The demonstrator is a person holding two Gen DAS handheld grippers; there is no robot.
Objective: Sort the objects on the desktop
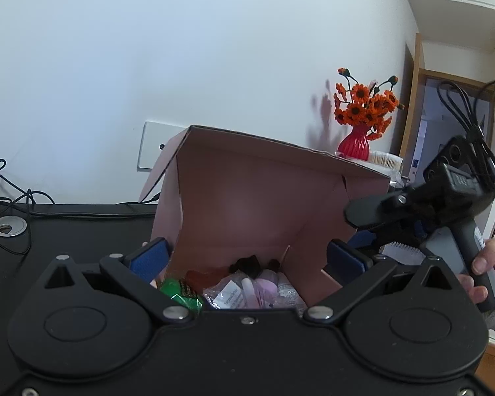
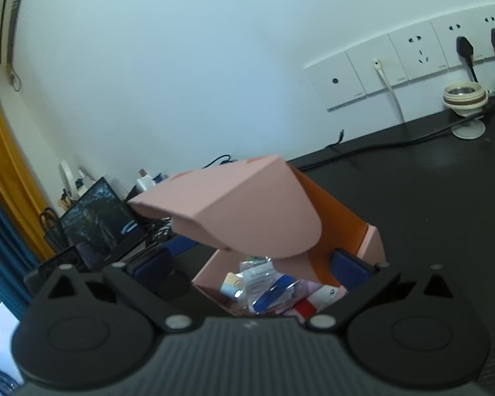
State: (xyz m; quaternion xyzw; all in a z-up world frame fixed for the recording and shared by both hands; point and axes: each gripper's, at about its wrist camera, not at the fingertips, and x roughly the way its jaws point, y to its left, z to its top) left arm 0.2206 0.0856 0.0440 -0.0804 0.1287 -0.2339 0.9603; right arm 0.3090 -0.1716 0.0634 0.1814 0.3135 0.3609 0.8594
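On the black surface [image 1: 82, 231] stands an open pink cardboard box [image 1: 257, 198], its lid flap raised. Inside lie small sorted things: a green packet [image 1: 178, 292], clear plastic sachets [image 1: 227, 297] and something pink. Both grippers hover at the box mouth. The left gripper [image 1: 247, 257] has its blue-padded fingers [image 1: 148, 255] spread wide and holds nothing. The right gripper [image 2: 252, 267] is likewise wide apart and empty, looking down past the curved lid [image 2: 247, 211] onto a blue ring-shaped item [image 2: 274, 292] among wrappers.

Judging from this, the step is either a release just made into the box or a reach for the next item. To do it well, keep both sets of fingers clear of the lid flap, which could fold down if nudged, and lift straight up before moving away.

Hard to make out: the dark objects at the back of the box, the print on the sachets, and the box floor, hidden behind the gripper bodies. Any items left to sort lie outside both views. A hand [image 1: 488, 264] holding the right gripper's handle is cut off at the edge.
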